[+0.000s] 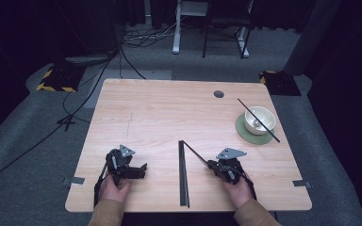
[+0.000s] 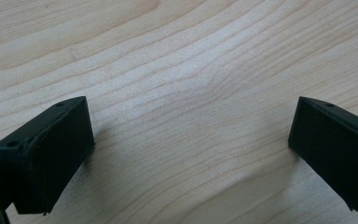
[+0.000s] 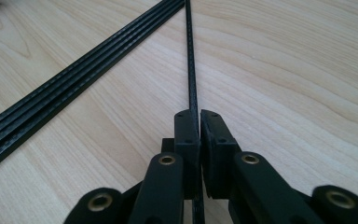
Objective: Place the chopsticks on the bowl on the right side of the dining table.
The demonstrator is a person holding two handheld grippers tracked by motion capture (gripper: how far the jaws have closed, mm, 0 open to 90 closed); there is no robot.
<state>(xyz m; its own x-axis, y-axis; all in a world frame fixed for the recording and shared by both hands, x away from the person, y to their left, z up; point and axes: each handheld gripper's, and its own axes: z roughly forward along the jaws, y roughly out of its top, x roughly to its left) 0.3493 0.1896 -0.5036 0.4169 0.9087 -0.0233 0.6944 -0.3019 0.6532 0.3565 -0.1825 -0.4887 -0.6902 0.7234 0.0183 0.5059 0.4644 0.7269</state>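
A bundle of several thin black rods [image 1: 184, 176] lies on the wooden table [image 1: 160, 108], running toward the front edge. My right gripper [image 1: 211, 165] is just right of the bundle and is shut on one single black rod [image 1: 195, 152]. That rod slants up and left to meet the bundle's far end. In the right gripper view the rod [image 3: 189, 56] runs straight out from between the pressed pads of the right gripper [image 3: 199, 114], with the bundle [image 3: 74, 79] to its left. My left gripper [image 1: 141, 169] rests low at the front left. Its jaws stand wide apart over bare wood in the left gripper view [image 2: 191, 126].
A white bowl [image 1: 260, 117] sits on a green coaster [image 1: 245, 134] at the right, with another black rod [image 1: 246, 108] laid across it. A round cable hole [image 1: 219, 94] is near the far edge. Tape marks sit at both front corners.
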